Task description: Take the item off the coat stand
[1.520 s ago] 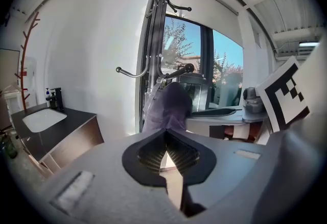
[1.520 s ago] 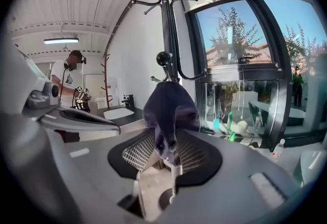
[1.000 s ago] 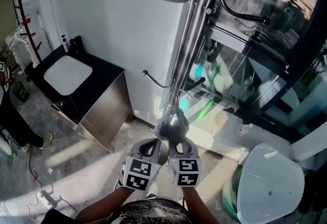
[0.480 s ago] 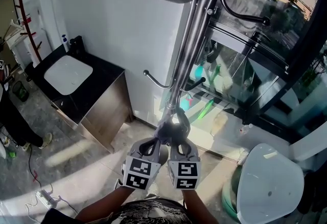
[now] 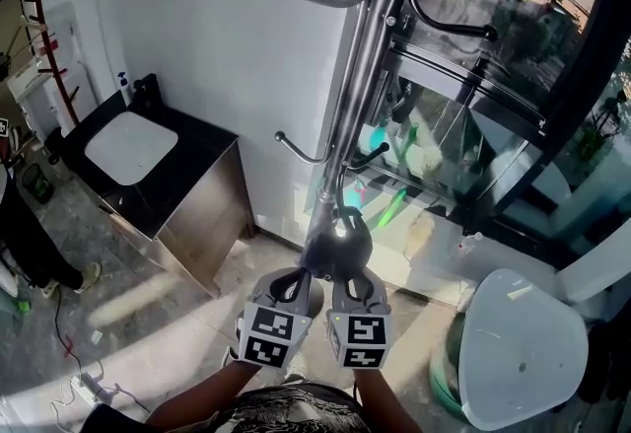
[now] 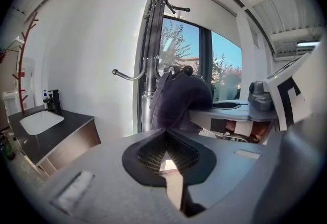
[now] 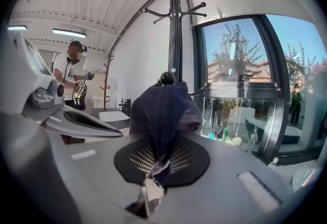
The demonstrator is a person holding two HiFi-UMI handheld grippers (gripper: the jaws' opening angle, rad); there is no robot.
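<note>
A tall metal coat stand (image 5: 360, 76) rises in front of me. A dark purple fabric item (image 5: 335, 244) hangs from one of its low hooks. My right gripper (image 5: 343, 271) is shut on the item's lower edge. In the right gripper view the fabric (image 7: 163, 110) runs down into the closed pads of that gripper (image 7: 161, 163). My left gripper (image 5: 296, 283) sits just left of it, shut on nothing. In the left gripper view the item (image 6: 181, 100) hangs ahead of the left gripper (image 6: 166, 159), by the pole (image 6: 150, 39).
A black-topped cabinet with a white sink (image 5: 148, 150) stands at the left wall, with a red stand (image 5: 54, 36) behind it. A glass window front (image 5: 493, 125) is at the right, and a white round seat (image 5: 523, 352) below it. A person (image 7: 69, 72) stands far left.
The right gripper's jaws have closed on the hanging item's lower edge, and the fabric is now bunched tighter. Both grippers stay just below the hook.
</note>
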